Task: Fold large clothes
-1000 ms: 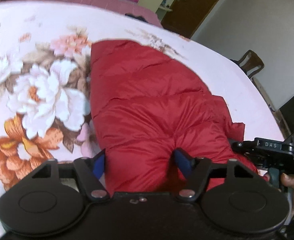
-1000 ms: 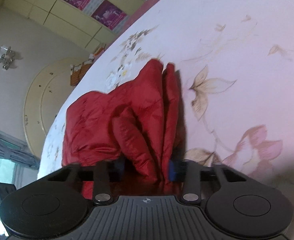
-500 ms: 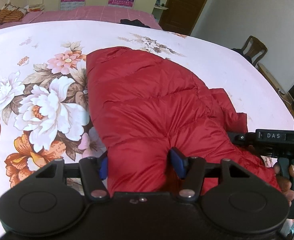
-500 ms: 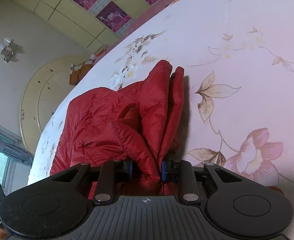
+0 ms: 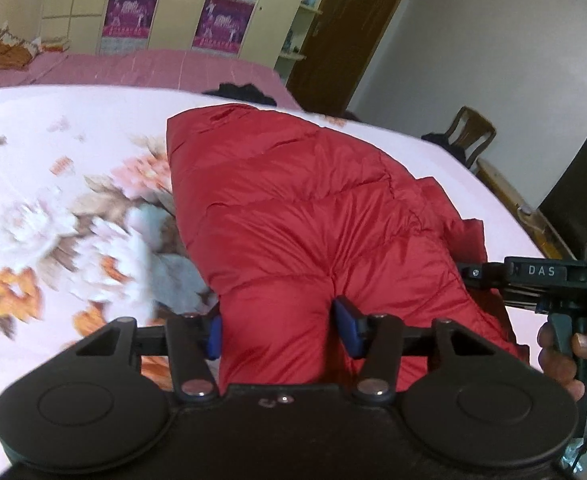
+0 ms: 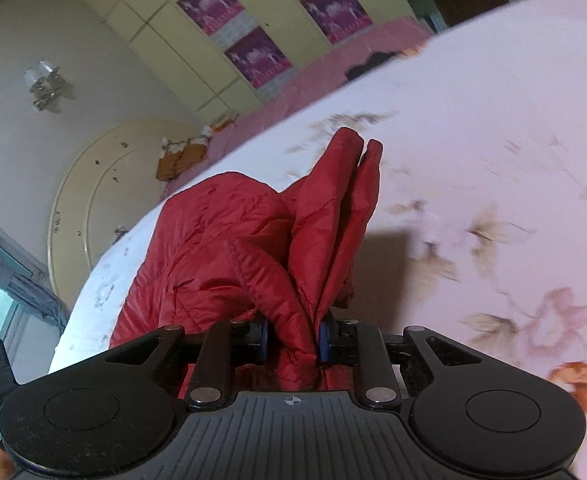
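The puffy red quilted down jacket (image 5: 313,216) is lying on the bed with the pink flower-print sheet (image 5: 53,152), its long axis running straight away from both claws toward the far edge of the bed. The near end is bunched up and held. The left claw (image 5: 279,330) has a fat wad of padding between its blue pads, jaws closing in and denting it on both sides. The right claw (image 6: 293,340) is squeezing down on a thinner pinch of layered fabric, also closing. Both hands sit at the near end, about equally close, so the fold probably goes away from them along the length. Can't see the jacket's underside, or tell which part (hem? sleeve?) each claw actually has. The sheet's pretty blurred too.
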### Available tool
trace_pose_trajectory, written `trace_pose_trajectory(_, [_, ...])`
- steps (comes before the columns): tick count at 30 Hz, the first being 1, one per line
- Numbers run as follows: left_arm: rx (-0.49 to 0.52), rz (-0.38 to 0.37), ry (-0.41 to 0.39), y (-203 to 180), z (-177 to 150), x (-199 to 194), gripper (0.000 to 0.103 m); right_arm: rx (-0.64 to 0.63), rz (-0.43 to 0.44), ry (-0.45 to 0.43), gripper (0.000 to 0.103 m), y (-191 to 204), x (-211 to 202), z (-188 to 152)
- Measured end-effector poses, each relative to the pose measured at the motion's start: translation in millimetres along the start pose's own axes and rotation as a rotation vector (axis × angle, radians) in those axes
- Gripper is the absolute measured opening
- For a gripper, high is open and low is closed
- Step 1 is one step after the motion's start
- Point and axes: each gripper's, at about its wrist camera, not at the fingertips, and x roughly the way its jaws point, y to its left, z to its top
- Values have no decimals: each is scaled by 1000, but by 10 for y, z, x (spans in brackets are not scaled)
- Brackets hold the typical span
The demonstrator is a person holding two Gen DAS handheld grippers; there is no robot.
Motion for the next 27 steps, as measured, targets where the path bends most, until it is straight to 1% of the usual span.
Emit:
trace_pose_trajectory(3, [3,-6,-21,297,62,-239,52,-25,2,-12,22,383,120,-48])
trace_pose_trajectory(6, [-7,0,-42,668,118,-471,52,-66,2,-11,22,823,340,-137])
trace_pose_trajectory(10, [-29,15,-58,1206,135,-756,52,-93,13,4,22,1335,717,-272])
trace_pose_trajectory(15, [-72,47,-56,1817,73,-1033,52,-117,38,38,22,1914,1271,-477])
trace_pose_trajectory(19, [-117,67,-36,2240,8,-1160,52,-130,43,75,22,2172,1574,-649])
trace_pose_trajectory(22, [-148,65,-21,2483,-21,-1195,52,-152,31,109,22,2341,1798,-738])
trace_pose_trajectory(25, [-165,59,-5,2654,-26,-1141,52,-169,17,139,22,2406,1971,-766])
trace_pose_trajectory(27, [-170,66,20,2743,-24,-1029,52,-170,-2,158,21,2398,2099,-813])
